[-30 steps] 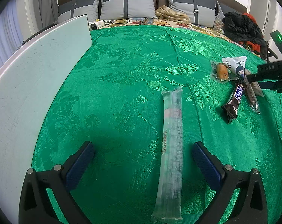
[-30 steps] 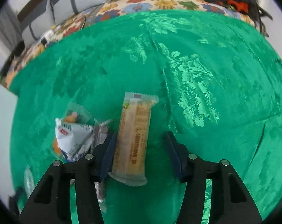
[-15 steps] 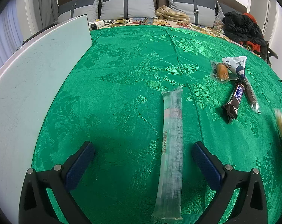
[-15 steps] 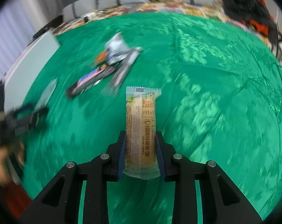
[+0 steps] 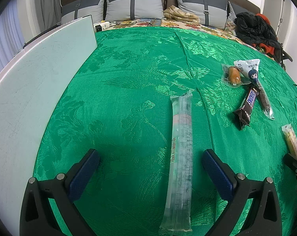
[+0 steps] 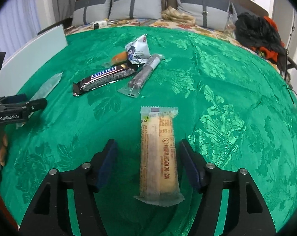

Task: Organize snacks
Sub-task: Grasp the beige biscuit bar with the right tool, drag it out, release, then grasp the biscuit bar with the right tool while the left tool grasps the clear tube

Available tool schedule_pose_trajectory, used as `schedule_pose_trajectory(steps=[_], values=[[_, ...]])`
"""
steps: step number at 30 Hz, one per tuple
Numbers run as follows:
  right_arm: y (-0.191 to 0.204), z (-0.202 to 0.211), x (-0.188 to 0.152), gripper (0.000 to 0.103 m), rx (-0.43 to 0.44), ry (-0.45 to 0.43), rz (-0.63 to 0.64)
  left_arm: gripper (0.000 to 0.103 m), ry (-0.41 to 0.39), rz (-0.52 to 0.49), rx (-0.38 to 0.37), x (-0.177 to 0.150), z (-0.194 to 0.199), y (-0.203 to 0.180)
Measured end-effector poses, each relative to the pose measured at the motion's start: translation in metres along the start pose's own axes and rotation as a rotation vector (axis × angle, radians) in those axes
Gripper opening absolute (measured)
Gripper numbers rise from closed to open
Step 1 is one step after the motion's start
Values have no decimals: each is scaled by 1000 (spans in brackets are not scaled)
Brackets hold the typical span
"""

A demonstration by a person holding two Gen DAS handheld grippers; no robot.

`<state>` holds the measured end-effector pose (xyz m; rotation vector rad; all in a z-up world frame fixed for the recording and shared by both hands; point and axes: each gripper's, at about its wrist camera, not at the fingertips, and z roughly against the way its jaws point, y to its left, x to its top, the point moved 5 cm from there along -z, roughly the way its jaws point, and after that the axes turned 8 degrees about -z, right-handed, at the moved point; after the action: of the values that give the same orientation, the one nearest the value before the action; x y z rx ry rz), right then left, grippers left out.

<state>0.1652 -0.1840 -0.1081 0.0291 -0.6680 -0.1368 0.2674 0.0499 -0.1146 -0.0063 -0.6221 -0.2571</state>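
A tan wafer bar (image 6: 158, 153) in a clear wrapper lies on the green cloth between the fingers of my right gripper (image 6: 148, 163), whose jaws are opening and stand apart from it. My left gripper (image 5: 150, 167) is open, with a long clear snack tube (image 5: 180, 157) lying between its fingers untouched. A Snickers bar (image 6: 105, 76), a dark stick in clear wrap (image 6: 143, 74), a white pouch (image 6: 137, 50) and an orange bun (image 6: 119, 57) form a cluster farther back. The wafer bar (image 5: 291, 141) also shows at the right edge of the left wrist view.
A pale board (image 5: 34, 82) lies along the left side of the green bedspread (image 5: 128, 78). Grey pillows (image 5: 134, 4) line the headboard. A black and orange pile of clothes (image 5: 256, 29) sits at the back right. A person's hand (image 6: 2, 151) shows at the left edge.
My right gripper carried the wafer bar away from the snack cluster, set it on the cloth and opened off it. The left gripper and the clear tube kept still.
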Motion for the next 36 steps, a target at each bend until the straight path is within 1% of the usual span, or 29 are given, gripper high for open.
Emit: schedule_pose_trajectory(steps=[2,3,28,29,30,32,33,34,35,36], values=[[1,-1,0,77,11,6,6,103,0,0,0,0,0,0],[3,-1,-1,77,11,7,10,103,0,0,0,0,0,0],[3,-2,-2,78,12,8,10,103,2,-1,3,1,-1,0],[3,-2,-2,78,13,9,8,103,17,0,-2,1,-1,-1],[3,-2,-2,78,14,12,9,103,55,-7,-15,2,-1,-2],[5,-5,2,78,6,81,17,102,127,-26,-37,3,-1,-7],[5,-6,4,76,-1,118,11,102,145,-27,-51,3,0,-10],[6,-7,6,75,-8,146,5,96,153,-38,-64,4,1,-14],[7,-8,7,64,-18,161,7,80,148,-58,-63,6,4,-18],[7,-7,8,34,-21,163,7,68,132,-82,-79,8,8,-23]])
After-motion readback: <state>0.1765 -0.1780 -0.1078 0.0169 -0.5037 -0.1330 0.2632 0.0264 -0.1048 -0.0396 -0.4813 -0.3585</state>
